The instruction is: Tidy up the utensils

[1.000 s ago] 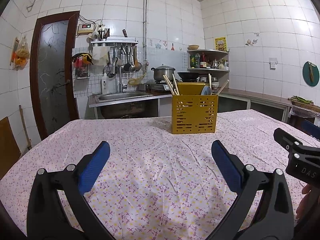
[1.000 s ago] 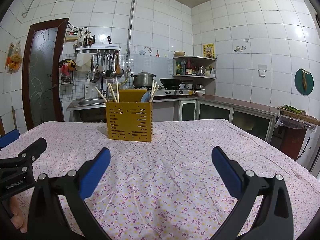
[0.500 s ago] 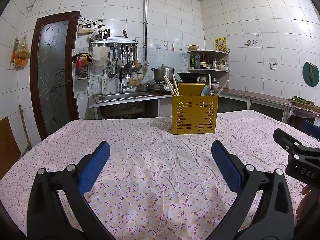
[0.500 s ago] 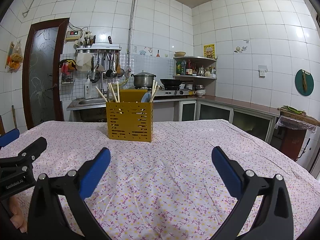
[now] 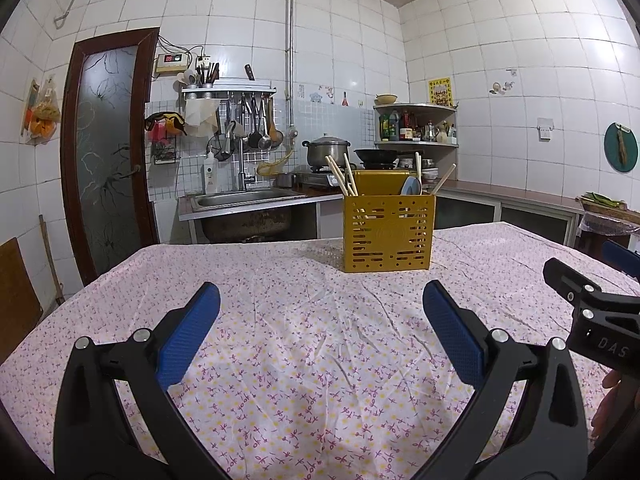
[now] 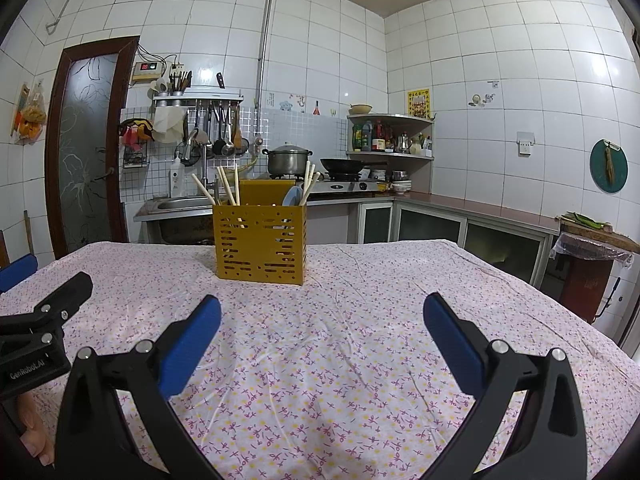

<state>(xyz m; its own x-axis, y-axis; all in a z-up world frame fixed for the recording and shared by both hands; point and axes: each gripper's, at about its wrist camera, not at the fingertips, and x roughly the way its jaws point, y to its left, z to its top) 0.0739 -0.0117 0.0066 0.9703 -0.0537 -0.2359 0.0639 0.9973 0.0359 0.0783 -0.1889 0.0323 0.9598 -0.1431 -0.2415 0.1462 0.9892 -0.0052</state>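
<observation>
Both our grippers, left gripper (image 5: pixel 320 320) and right gripper (image 6: pixel 322 320), stay wide, empty, unmoved over floral tablecloth (image 5: pixel 304 344); yellow utensil holder (image 5: pixel 389 233) upright mid-table, chopsticks (image 6: pixel 228 190) inside; organizing apparently done.

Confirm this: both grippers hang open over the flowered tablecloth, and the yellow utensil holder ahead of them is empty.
Not empty. The right wrist view shows the yellow utensil holder with wooden chopsticks and a blue spoon standing in it. The rest holds: left gripper and right gripper are open over the flowered tablecloth.
</observation>
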